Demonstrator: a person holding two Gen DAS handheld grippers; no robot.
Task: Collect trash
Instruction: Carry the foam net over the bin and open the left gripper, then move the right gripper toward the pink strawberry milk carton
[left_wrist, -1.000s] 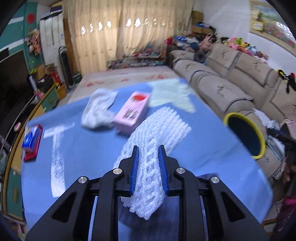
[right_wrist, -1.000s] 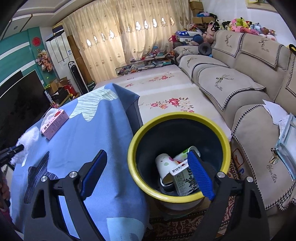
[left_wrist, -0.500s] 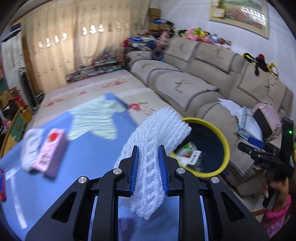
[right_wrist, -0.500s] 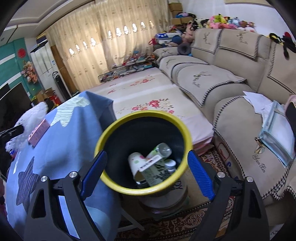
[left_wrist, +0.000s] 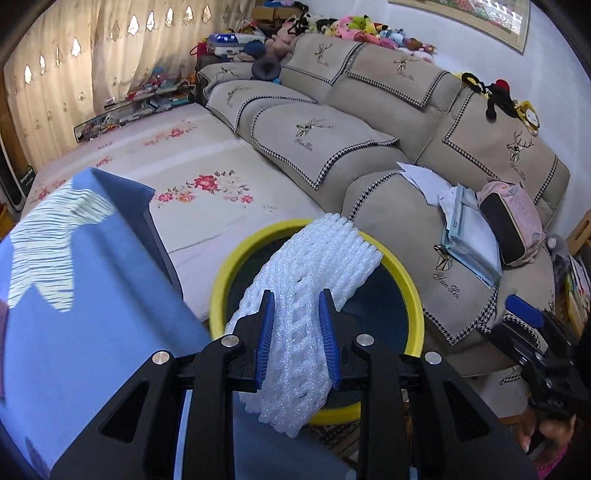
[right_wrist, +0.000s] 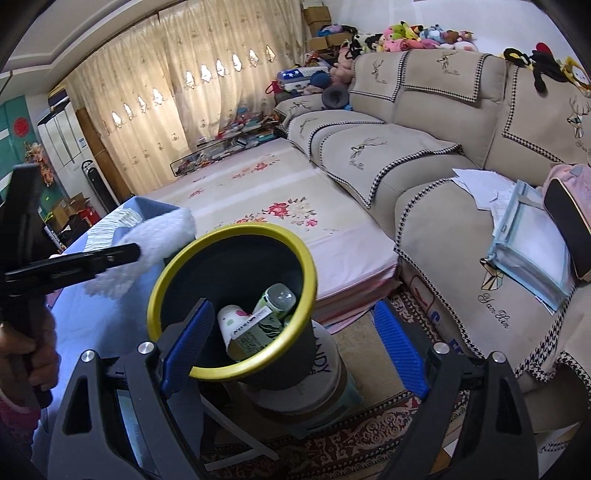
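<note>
Foam netting (left_wrist: 295, 332) sits between the blue pads of the left gripper (left_wrist: 295, 334), whose jaws have just been opening a little, above the yellow-rimmed bin (left_wrist: 413, 295) beside the blue table (left_wrist: 92, 314). The right gripper (right_wrist: 291, 343) is spread wide and empty near the bin.

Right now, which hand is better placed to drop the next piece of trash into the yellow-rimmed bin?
Left. The left tool has the white foam net between its pads over the bin; its jaws have just been opening. The right tool is open and empty beside the bin.
</note>
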